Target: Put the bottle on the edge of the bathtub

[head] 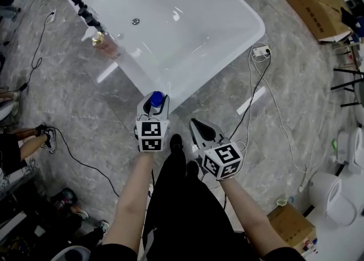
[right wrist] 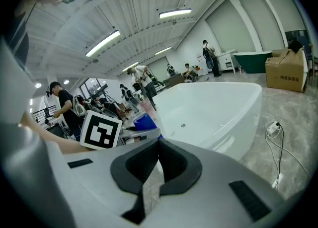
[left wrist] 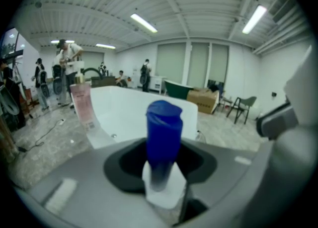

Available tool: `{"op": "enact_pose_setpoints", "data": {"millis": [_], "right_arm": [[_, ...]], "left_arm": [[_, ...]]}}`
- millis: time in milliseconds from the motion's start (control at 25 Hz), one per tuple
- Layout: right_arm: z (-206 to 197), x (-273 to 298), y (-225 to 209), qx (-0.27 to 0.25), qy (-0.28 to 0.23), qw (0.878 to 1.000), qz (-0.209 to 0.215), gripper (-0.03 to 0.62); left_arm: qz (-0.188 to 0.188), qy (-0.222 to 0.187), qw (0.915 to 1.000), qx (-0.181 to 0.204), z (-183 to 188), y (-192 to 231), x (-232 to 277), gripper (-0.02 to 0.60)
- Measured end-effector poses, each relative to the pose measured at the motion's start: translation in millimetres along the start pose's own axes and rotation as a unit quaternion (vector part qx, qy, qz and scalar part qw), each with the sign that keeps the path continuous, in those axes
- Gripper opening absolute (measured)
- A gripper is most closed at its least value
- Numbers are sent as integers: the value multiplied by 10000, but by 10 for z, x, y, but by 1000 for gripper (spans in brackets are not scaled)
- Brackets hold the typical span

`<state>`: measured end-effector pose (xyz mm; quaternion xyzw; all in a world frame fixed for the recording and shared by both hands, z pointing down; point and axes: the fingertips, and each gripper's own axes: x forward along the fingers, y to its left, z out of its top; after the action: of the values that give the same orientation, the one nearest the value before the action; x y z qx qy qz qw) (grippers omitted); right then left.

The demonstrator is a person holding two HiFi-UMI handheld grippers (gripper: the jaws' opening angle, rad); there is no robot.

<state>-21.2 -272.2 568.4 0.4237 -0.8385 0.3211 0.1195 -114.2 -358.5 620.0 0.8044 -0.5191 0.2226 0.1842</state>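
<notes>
A white bottle with a blue cap (head: 156, 101) stands upright between the jaws of my left gripper (head: 153, 108), which is shut on it just short of the near rim of the white bathtub (head: 250, 32). In the left gripper view the bottle (left wrist: 163, 137) fills the middle, with the tub (left wrist: 129, 108) behind it. My right gripper (head: 197, 126) hovers to the right, over the floor, shut with nothing in it; in its own view the right gripper (right wrist: 158, 147) has its dark pads touching, and the tub (right wrist: 213, 108) lies ahead.
A pink bottle (head: 108, 46) stands on the tub's left rim beside a black faucet (head: 85, 9). Cables and a power strip (head: 260, 53) lie on the marble floor right of the tub. Cardboard boxes (head: 315, 7) and white toilets (head: 330, 191) are at the right.
</notes>
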Motion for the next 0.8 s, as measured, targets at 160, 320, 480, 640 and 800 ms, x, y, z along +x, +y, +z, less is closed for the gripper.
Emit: {"op": "enact_pose_setpoints", "data": {"millis": [160,320,480,640,800], "right_arm": [[6,-38,5,-7,-20,10000,3,2],[3,-86,6,-9,-45,10000,-4,2],[2,-135,-14,13,-80,10000,-39,2],[6,-189,-23,4,-100,9999,-45,2],[23,-250,-19,-24,-144,9999,-38,2]], "left_arm": [[-17,36,10000,55,-15,-38,-1,163],[-28,69,10000,35,-25,-54,-9,164],[7,87,10000,20,-17,-47,-17,188],[7,112,9999,61,-5,-85,-61,199],[75,82,9999,40,12,-114,-134,227]]}}
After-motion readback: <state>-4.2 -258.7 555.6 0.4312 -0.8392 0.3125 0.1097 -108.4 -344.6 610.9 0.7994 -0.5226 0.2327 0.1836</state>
